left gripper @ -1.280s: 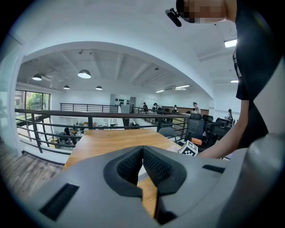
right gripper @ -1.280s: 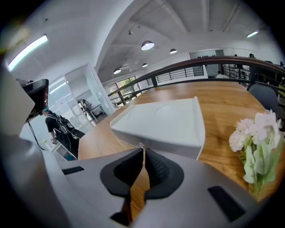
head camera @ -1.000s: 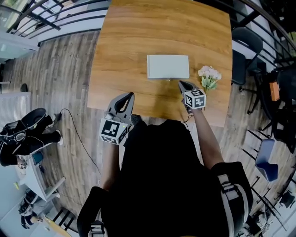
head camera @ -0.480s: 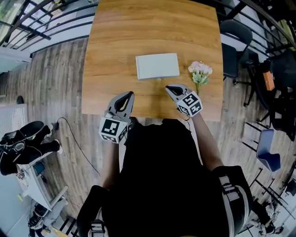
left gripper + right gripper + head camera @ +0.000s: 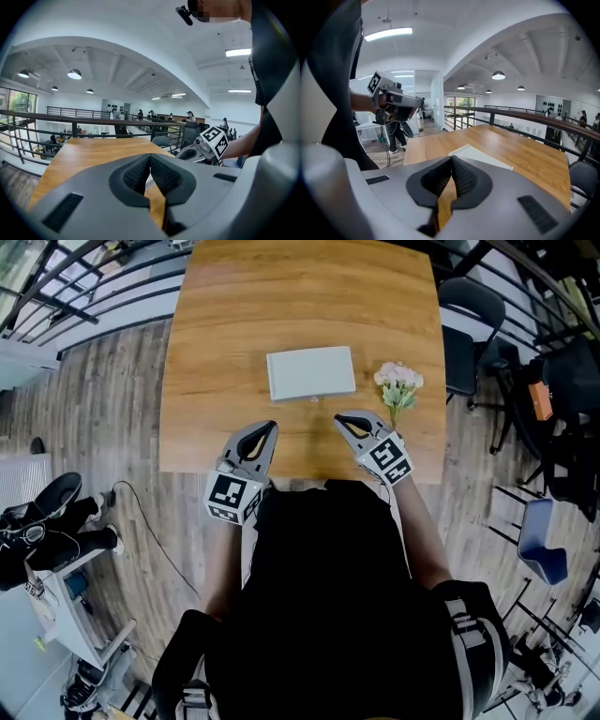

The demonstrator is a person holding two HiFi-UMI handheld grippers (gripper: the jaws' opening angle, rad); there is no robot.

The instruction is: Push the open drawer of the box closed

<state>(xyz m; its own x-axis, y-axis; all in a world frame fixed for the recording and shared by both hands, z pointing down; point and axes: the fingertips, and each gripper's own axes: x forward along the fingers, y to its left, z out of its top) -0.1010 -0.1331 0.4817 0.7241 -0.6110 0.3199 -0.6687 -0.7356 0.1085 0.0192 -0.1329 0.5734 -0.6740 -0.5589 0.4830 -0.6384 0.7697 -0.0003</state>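
Left tool (image 5: pixel 266 430) and right tool (image 5: pixel 343 418) are closed, empty; box (image 5: pixel 311 373) lies ahead, long axis crosswise, right tool nearer.

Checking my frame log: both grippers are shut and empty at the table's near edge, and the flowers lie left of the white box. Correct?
Not quite: the flowers lie right of the white box, as the head view shows. The rest holds: the left gripper and right gripper are shut and empty at the table's near edge.
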